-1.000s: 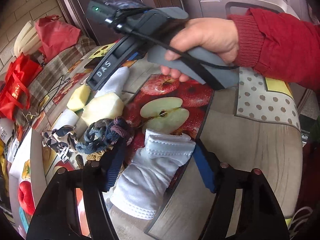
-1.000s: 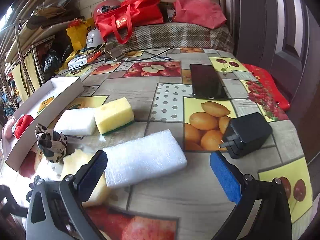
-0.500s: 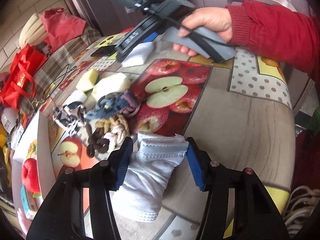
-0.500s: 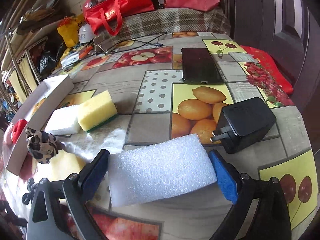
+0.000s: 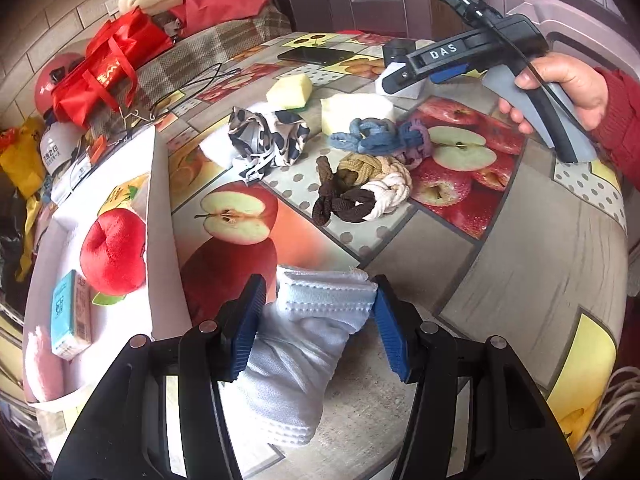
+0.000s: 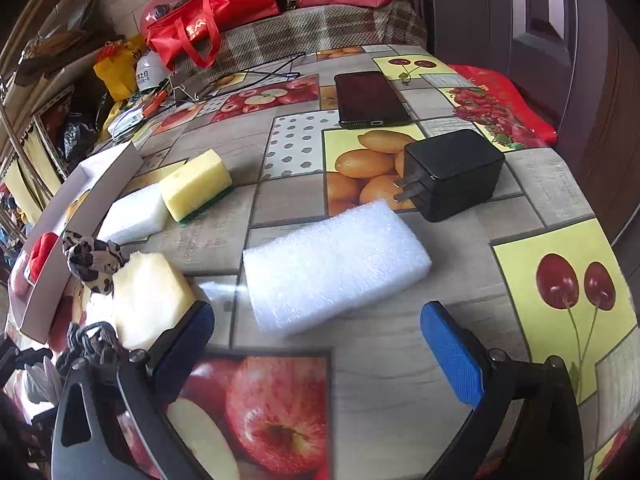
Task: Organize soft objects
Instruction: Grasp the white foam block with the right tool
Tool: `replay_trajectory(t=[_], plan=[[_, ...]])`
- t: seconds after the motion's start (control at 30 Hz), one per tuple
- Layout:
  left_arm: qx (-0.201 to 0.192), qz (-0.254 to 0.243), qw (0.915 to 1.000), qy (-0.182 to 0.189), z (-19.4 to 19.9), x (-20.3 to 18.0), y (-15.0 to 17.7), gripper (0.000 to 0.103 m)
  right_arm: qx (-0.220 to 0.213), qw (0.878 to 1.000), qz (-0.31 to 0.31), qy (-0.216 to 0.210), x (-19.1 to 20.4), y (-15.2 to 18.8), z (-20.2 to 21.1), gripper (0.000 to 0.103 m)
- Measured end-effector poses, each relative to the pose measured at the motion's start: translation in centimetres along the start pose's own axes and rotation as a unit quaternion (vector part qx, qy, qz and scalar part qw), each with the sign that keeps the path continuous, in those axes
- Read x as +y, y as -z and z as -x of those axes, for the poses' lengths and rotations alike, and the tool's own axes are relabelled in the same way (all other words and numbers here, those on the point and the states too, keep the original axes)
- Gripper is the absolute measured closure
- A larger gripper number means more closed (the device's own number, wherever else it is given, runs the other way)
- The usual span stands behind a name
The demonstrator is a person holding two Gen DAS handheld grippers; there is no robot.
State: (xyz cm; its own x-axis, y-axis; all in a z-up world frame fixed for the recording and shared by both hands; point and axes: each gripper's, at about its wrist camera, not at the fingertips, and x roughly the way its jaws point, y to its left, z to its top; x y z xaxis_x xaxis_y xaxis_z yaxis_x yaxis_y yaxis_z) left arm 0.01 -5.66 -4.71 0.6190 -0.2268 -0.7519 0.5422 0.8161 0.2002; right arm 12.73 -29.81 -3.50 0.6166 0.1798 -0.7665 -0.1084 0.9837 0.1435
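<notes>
Barely started: only the red plush apple [image 5: 110, 252] is sitting in the white box [image 5: 160, 216], while the left gripper [image 5: 318, 322] is squeezing the white sock [image 5: 304, 344] between its fingers beside that box. The right gripper [image 6: 320, 348] is hovering wide open and empty by the white foam block [image 6: 336, 270], and sponges plus braided ropes [image 5: 360, 188] are lying around the counter [image 5: 500, 280].

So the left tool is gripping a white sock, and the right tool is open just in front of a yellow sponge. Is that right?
Not quite. The left tool does grip the white sock, but the right tool is open in front of a white foam block, not a yellow sponge. The right wrist view shows it; the yellow sponge lies farther back on the table.
</notes>
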Motion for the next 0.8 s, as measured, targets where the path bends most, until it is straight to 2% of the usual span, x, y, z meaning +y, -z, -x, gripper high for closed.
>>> replay_trajectory(t=[0.1,0.17,0.33,0.4,0.47,0.53,0.6,0.63,0.67,0.77,0.8], plan=[[0.001,0.003,1.0,0.003,0.0,0.3,0.0,0.049,-0.009,1.0,-0.003,-0.016,1.6,-1.6,-1.8,0.0],[0.002,0.008,1.0,0.004,0.0,0.5,0.1,0.049,-0.016,0.999,0.022,-0.022,3.0,-2.4,-2.9,0.0],[0.007,0.022,0.9996,0.015,-0.3,1.1,0.1,0.049,-0.01,0.999,0.045,0.027,4.2,-2.9,-3.8,0.0],[0.007,0.026,0.9995,0.019,-0.3,1.3,0.1,0.049,0.001,0.998,0.051,0.034,4.3,-3.0,-4.3,0.0],[0.009,0.03,0.9993,0.02,-0.4,1.4,0.1,0.049,-0.002,0.997,0.054,0.046,4.2,-3.1,-4.2,0.009],[0.01,0.034,0.999,0.025,-0.5,1.6,0.1,0.049,-0.004,0.997,0.052,0.052,3.8,-3.2,-4.2,0.013],[0.012,0.038,0.9987,0.03,-0.6,1.8,0.1,0.049,-0.007,0.996,0.067,0.065,3.6,-3.1,-4.0,0.025],[0.011,0.04,0.9985,0.036,-0.6,1.8,0.2,0.054,-0.01,0.995,0.072,0.063,3.5,-3.1,-3.7,0.041],[0.01,0.039,0.9982,0.043,-0.6,1.9,0.2,0.057,-0.015,0.995,0.075,0.065,3.3,-3.1,-3.5,0.052],[0.005,0.032,0.9989,0.034,-0.4,1.6,0.1,0.061,-0.027,0.997,0.058,0.052,2.3,-2.6,-2.6,0.052],[0.001,0.028,0.9993,0.026,-0.2,1.3,0.1,0.062,-0.045,0.997,0.046,0.045,1.9,-2.5,-1.8,0.052]])
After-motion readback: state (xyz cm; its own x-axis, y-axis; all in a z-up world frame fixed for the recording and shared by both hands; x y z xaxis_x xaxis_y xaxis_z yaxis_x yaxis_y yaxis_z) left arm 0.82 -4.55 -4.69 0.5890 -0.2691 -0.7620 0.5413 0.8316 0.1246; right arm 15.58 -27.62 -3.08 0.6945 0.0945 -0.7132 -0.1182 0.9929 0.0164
